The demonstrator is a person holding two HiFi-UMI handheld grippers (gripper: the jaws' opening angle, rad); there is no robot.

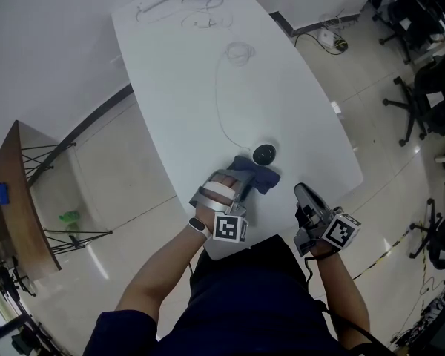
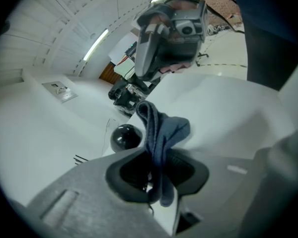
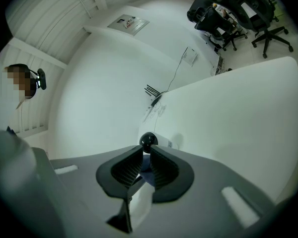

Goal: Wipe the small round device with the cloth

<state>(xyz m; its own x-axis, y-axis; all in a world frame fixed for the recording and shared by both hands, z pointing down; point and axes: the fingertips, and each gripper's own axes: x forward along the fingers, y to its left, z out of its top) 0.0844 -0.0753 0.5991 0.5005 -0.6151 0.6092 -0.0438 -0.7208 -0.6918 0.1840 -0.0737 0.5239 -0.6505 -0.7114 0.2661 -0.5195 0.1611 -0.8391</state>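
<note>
1. Head view: the left tongs (image 1: 246, 182) pinch a crumpled blue cloth (image 1: 258, 175) just beside the small round black device (image 1: 264, 153) on the long white bench (image 1: 208, 87), probably poised to wipe it; the right tongs (image 1: 302, 195) hover apart, near the bench edge; no container shows.
2. Left gripper view: the cloth is clamped between the pads and bunches upward; the device sits just left of it.
3. Right gripper view: the tongs are narrow and hold nothing; they point at the device, perhaps to steady it.
</note>
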